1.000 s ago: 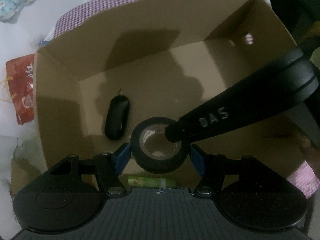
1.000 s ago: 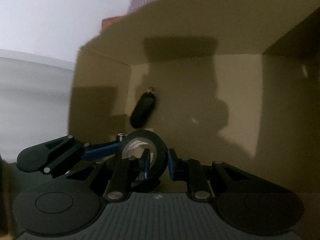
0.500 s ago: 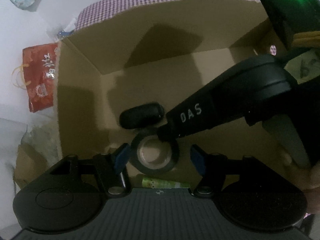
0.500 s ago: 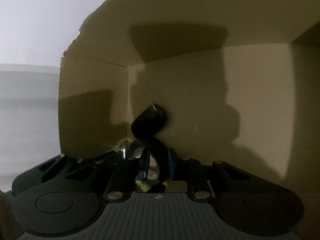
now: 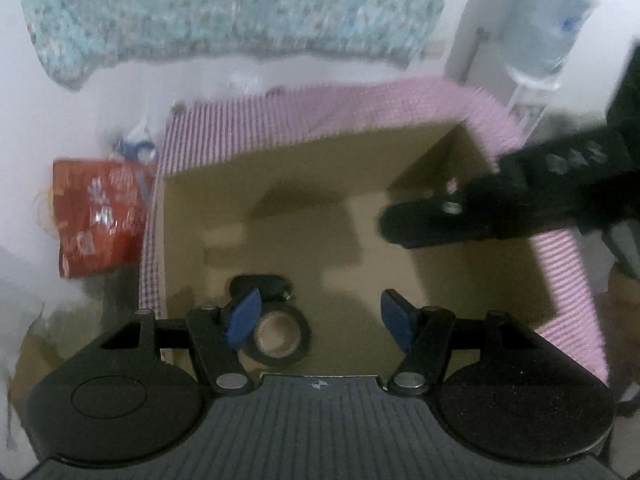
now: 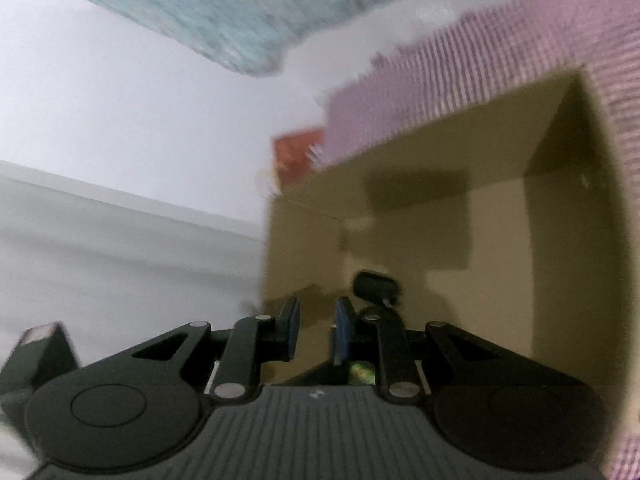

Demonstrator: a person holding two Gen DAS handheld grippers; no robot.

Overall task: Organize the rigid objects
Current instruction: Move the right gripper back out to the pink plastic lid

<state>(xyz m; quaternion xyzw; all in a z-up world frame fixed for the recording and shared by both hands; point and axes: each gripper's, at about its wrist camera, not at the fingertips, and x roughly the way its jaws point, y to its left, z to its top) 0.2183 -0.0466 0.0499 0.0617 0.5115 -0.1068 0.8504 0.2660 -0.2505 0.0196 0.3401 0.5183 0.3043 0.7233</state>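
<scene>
An open cardboard box (image 5: 400, 168) with a pink checked outside fills both wrist views. On its floor lie a black tape roll (image 5: 280, 334), flat, and a black oval object (image 5: 260, 286) just behind it. My left gripper (image 5: 320, 316) hangs open above the roll with nothing between its blue pads. My right gripper (image 6: 316, 324) is over the box's left part; its jaws stand a narrow gap apart and hold nothing. Its black body (image 5: 480, 220) crosses the right of the left wrist view. The oval object (image 6: 374, 284) shows beyond its fingers, and a small green thing (image 6: 360, 372) shows below them.
A red printed packet (image 5: 100, 216) lies outside the box's left wall on the white surface. A pale blue flowered cloth (image 5: 240, 12) hangs behind. A large water bottle (image 5: 536, 40) stands at the back right. The box's right half is bare cardboard.
Both grippers have risen out of the box and tilted up. The right gripper no longer grips the tape roll's wall; the roll lies on the box floor. The oval object has turned sideways.
</scene>
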